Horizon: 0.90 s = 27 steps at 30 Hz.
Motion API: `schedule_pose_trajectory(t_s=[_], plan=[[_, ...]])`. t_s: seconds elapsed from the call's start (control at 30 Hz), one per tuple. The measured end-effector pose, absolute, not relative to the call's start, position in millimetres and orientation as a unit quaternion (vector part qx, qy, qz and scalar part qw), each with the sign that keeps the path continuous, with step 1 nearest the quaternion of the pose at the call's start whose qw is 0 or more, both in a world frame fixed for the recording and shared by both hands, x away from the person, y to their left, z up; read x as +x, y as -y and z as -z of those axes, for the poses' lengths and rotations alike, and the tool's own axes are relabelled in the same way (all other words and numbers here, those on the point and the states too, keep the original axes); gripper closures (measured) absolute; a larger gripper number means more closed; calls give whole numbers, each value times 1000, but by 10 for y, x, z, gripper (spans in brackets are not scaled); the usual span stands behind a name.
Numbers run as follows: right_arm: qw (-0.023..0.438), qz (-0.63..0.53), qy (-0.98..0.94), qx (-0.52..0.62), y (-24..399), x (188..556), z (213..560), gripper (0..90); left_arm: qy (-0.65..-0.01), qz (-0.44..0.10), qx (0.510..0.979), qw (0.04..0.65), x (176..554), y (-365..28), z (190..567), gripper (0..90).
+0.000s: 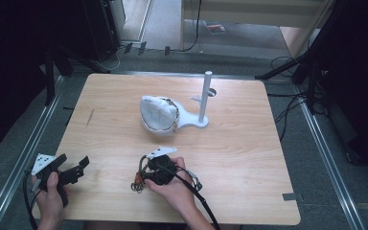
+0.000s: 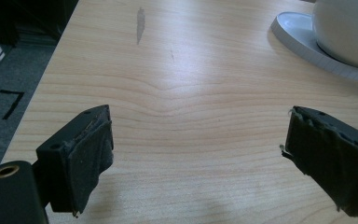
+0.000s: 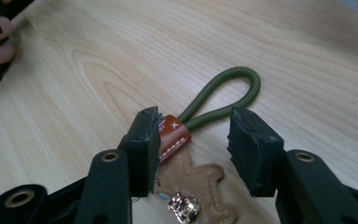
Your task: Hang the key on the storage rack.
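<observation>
Nearest you, your right gripper (image 3: 193, 144) hangs low over the front of the bench (image 1: 249, 191), its fingers (image 3: 144, 149) spread to either side of a keychain (image 3: 191, 158) and not closed on it. One finger looks to touch the orange-brown leather tab (image 3: 173, 135); the other stands apart from it. In the high view the same gripper (image 1: 141, 181) sits just right of centre, pointing toward your left.

There is one keychain, lying flat on the wood: one green cord loop (image 3: 228, 95), one stitched tab, one tan leather piece (image 3: 200, 186) and a small shiny metal charm (image 3: 184, 205). It will likely be light and limp, so the cord will flop and the charm will dangle. The stitched tab looks the firmest place to pinch; the round cord may roll between the pads.

Your left gripper (image 2: 196, 158) rests at the front left corner, fingers (image 2: 86, 154) wide apart and holding nothing.

Farther off, mid-bench, stand one white stand (image 1: 202, 103) with an upright post, and one white rounded object (image 1: 159, 112) against its base; what that object is I cannot tell.
</observation>
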State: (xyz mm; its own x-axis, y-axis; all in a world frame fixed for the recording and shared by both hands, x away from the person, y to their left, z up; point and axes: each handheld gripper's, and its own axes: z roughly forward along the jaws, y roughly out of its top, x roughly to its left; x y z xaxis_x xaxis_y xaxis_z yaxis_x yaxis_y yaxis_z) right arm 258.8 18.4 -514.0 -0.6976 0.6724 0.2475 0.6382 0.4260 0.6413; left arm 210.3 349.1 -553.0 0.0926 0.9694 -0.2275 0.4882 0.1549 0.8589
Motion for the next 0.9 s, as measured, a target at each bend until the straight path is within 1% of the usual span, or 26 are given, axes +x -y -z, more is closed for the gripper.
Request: schedule_pose_trajectory(t_s=[0.1, 0.3, 0.43, 0.57, 0.63, 0.7, 0.9], plan=[[6, -337, -856, 392, -224, 2613, 5077, 569, -616, -271, 591, 444, 2103, -3491, 5530, 80], [-5, -291, -872, 394, -319, 2645, 5000, 567, -617, -269, 592, 443, 2104, -3493, 5528, 80], [-2, -263, -880, 395, -406, 2638, 4992, 499, -617, -269, 591, 444, 2105, -3495, 5529, 80], [-14, -246, -883, 399, -494, 2635, 5008, 450, -617, -270, 590, 445, 2107, -3496, 5530, 80], [-19, -240, -884, 401, -532, 2638, 5003, 456, -617, -269, 590, 445, 2108, -3497, 5530, 80], [-31, -238, -878, 415, -566, 2666, 4977, 483, -617, -269, 590, 445, 2109, -3498, 5530, 80], [-24, -214, -882, 420, -634, 2697, 5011, 480, -618, -268, 590, 446, 2110, -3500, 5530, 80]])
